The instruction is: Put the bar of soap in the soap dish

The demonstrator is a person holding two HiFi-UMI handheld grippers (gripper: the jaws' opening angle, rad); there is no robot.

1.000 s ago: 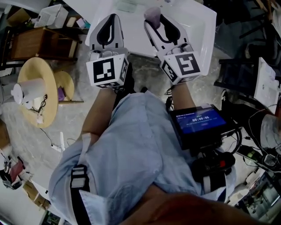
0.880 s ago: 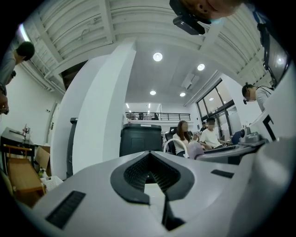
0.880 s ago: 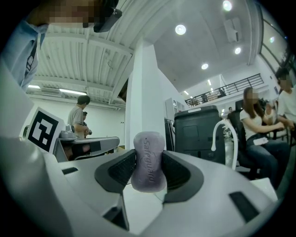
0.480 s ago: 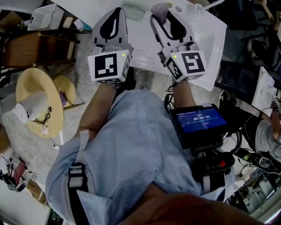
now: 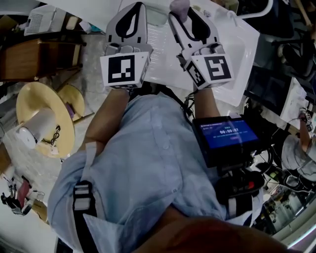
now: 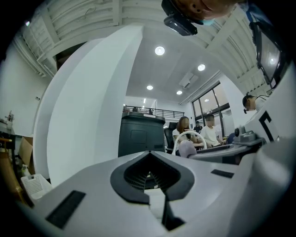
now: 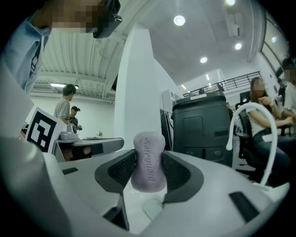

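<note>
A lilac bar of soap [image 7: 148, 161] stands upright between the pads of my right gripper [image 7: 149, 163], which is shut on it. In the head view the soap [image 5: 178, 6] sticks out of the right gripper [image 5: 181, 10] at the top edge, over the white basin top [image 5: 232, 39]. A pale green dish-like thing [image 5: 157, 14] lies on that white surface between the two grippers; only part of it shows. My left gripper [image 5: 138, 7] hovers beside it, shut and holding nothing. In the left gripper view the left gripper [image 6: 149, 156] has its tips together, and the soap [image 6: 187, 148] shows off to the right.
A white curved tap pipe [image 7: 252, 121] rises at the right. A round yellow stool [image 5: 37, 118] with a white roll stands on the floor at the left, below a wooden crate [image 5: 39, 54]. A screen unit [image 5: 224, 137] hangs at the person's waist. Cables and gear crowd the right.
Both grippers have moved forward over the white basin top, the right one still carrying the soap. The pale dish now lies between them.
</note>
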